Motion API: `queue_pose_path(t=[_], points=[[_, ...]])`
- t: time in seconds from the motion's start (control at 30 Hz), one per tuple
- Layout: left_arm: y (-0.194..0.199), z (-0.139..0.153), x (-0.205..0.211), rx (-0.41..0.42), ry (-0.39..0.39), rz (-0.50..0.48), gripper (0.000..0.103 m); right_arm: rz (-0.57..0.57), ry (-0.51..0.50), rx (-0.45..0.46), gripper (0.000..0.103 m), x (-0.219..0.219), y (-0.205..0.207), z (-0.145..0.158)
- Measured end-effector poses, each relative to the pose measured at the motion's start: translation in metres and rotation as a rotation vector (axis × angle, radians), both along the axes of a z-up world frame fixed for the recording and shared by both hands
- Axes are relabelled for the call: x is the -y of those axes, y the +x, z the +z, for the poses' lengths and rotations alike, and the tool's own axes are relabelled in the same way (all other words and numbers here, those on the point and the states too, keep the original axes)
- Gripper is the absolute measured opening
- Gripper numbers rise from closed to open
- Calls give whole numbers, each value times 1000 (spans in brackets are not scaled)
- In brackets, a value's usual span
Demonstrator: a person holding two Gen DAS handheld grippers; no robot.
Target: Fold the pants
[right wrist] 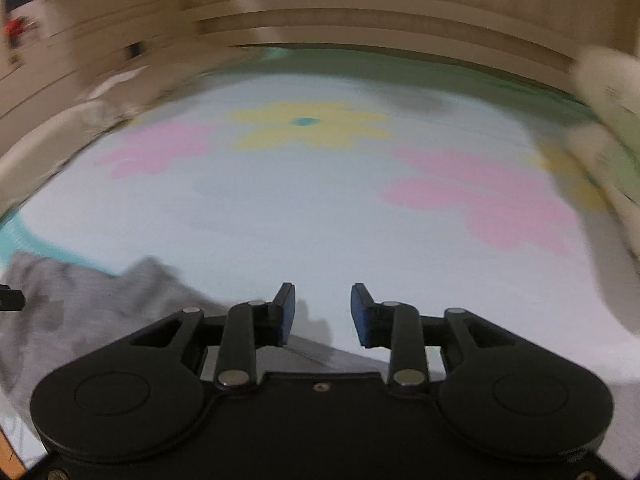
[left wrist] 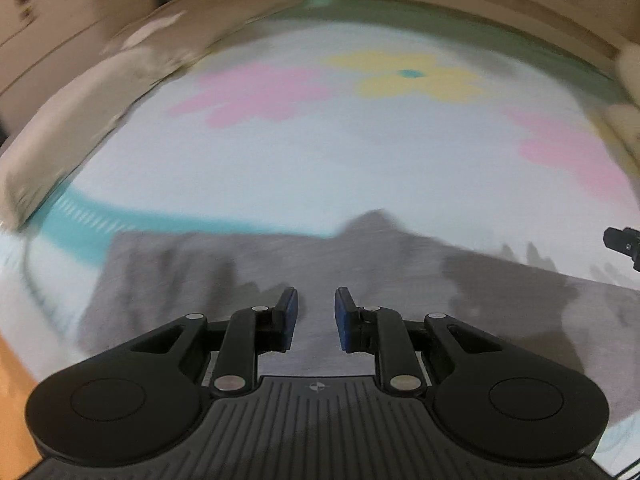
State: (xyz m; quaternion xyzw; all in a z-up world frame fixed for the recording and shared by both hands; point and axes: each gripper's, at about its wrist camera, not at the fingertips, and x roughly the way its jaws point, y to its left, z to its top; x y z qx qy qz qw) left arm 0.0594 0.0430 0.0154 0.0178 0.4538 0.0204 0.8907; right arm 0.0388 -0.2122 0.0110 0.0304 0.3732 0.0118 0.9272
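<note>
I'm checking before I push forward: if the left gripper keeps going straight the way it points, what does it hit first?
Most likely the grey pants: the left gripper points down at that fabric, nothing between its fingers. Beyond lies the flowered sheet. The blur leaves depth unclear.

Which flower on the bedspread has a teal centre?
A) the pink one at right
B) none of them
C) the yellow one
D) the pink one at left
C: in both wrist views the yellow flower carries a small teal dot at its middle, while the pink flower at left and the pink flower at right show no centre mark on the bedspread.
</note>
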Motion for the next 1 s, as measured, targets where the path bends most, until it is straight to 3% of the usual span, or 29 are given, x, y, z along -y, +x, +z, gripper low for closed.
queue_pose_path(t=[0.13,0.33,0.6,0.83,0.97,1.0], points=[[2,-6,47,-27,-10,-81,20,-156,72,-51,43,70,-21,-3],[4,-29,92,-95,-2,-172,20,-358,-44,-100,41,163,-65,-11],[4,-53,139,-157,22,-235,20,-596,20,-191,41,271,-131,-41],[8,-67,153,-166,66,-252,20,-564,60,-190,42,296,-136,-61],[11,-69,152,-164,80,-242,20,-553,121,-183,64,307,-135,-71],[12,-70,152,-166,81,-240,20,-546,139,-181,65,309,-137,-73]])
